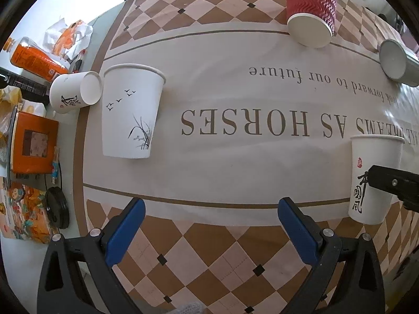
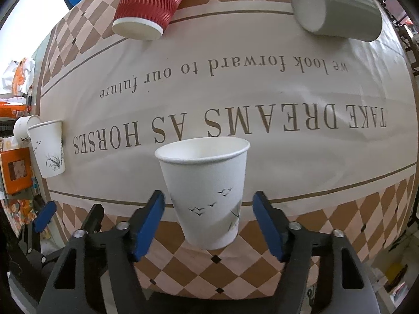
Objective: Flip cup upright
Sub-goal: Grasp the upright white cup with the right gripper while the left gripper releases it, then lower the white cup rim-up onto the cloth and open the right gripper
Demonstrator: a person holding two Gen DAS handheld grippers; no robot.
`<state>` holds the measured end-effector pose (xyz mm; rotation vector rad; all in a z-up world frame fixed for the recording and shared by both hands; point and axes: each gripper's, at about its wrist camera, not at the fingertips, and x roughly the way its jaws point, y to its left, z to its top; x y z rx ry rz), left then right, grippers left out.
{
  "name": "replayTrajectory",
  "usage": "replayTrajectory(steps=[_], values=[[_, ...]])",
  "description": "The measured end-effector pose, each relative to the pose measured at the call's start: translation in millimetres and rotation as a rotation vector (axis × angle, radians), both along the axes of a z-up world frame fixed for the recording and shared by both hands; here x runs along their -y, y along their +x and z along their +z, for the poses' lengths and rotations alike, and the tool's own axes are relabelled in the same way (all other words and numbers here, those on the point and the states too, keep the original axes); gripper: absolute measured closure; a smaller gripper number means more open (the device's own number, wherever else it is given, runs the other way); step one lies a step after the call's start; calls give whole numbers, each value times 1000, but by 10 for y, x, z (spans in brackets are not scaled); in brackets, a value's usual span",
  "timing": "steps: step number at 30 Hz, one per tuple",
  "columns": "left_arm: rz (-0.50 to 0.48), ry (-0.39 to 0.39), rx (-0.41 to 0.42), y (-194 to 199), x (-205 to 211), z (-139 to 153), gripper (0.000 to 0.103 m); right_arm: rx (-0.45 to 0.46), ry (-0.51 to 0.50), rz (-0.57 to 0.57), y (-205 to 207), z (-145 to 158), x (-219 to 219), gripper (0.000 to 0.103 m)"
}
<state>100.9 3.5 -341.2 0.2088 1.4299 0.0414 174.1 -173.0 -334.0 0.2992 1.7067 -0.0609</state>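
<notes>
tablecloth point(image 2: 262, 91) reading "TAKE DREAMS AS HORSES", "we look forward to our future"

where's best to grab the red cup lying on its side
Probably the ribbed wall of the red cup near mid-body, coming from above with jaws straddling it. It lies on its side, mouth toward the camera, so both flanks are exposed.

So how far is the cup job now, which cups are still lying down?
Done: the left white cup and the white cup between the right gripper's open fingers stand upright. In hand: nothing; the left gripper is open too. Left: the red cup and grey cup lie on their sides.
</notes>
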Motion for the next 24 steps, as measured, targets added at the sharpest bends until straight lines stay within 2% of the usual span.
replayTrajectory(steps=[1,14,20,24], values=[[-2,0,0,2,3,-2,0,-1,4,-2,2,-21,-8,42],[-2,-13,-22,29,31,-51,0,45,5,-33,-16,50,185,44],[40,-35,-38,112,-47,-49,0,171,20,-88,-28,256,362,44],[77,-61,-48,240,-98,-85,0,317,-8,-113,26,406,425,44]])
